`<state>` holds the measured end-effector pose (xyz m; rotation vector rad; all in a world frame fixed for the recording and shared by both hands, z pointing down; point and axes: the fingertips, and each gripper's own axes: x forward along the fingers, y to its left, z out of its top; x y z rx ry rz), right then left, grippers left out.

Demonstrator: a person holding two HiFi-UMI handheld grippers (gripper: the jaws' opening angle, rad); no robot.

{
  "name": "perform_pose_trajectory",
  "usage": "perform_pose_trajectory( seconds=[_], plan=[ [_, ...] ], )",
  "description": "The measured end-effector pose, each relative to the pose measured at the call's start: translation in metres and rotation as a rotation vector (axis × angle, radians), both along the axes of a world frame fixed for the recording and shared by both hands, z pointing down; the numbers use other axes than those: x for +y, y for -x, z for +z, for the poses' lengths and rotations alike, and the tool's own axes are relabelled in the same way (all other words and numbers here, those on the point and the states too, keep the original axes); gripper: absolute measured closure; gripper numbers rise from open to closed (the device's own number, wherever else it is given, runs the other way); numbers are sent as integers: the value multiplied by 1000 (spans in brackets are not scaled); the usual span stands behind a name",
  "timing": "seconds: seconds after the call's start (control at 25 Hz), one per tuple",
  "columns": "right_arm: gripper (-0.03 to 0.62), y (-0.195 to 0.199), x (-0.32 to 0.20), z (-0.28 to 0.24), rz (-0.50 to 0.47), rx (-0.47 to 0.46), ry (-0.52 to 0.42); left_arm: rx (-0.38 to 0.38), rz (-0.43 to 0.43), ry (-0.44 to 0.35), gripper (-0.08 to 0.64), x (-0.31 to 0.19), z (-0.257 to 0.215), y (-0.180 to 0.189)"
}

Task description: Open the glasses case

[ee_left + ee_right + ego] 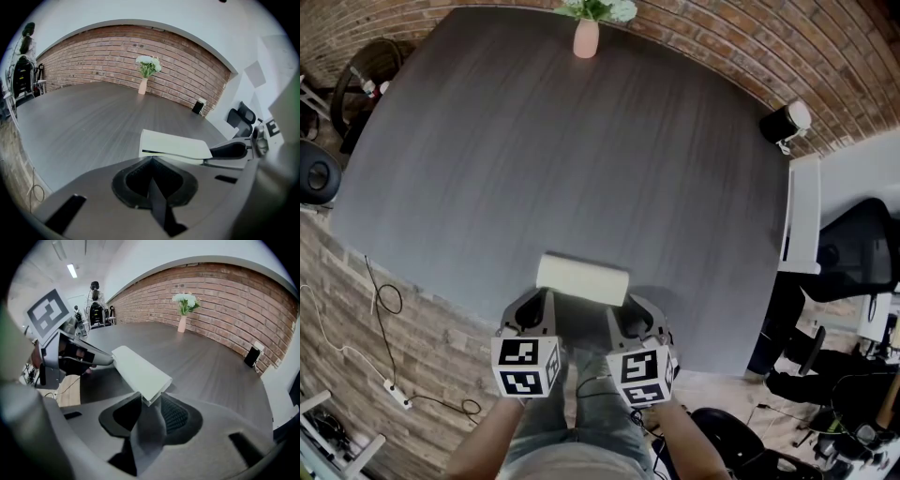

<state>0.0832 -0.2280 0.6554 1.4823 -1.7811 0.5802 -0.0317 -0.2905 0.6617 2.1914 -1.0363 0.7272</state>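
Note:
A white glasses case [581, 278] lies flat near the front edge of the dark table [534, 150]. In the left gripper view the case [176, 144] shows a thin dark seam along its near side. My left gripper [539, 298] is at the case's left end; its jaws [151, 159] look shut, with the tips against the case and nothing between them. My right gripper [628, 305] is at the right end. The end corner of the case [138, 371] sits between the right gripper's [149, 401] jaws and fills the gap between the pads.
A pink vase of flowers [586, 37] stands at the table's far edge. A small black speaker [783, 122] sits at the right corner. An office chair [853, 248] is past the table's right side, and cables [384, 300] lie on the floor at the left.

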Motion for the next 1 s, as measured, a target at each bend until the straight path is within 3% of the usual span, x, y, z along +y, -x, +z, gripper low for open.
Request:
perform_pose_trajectory(
  seconds=[0.6,1.0],
  plan=[
    [459,-8,-18,-31,17,10,-64,7,-20,36,565,1,0,2],
    [459,-17,-27,-47,78,-33,-107,-12,-11,39,565,0,-2,2]
  ],
)
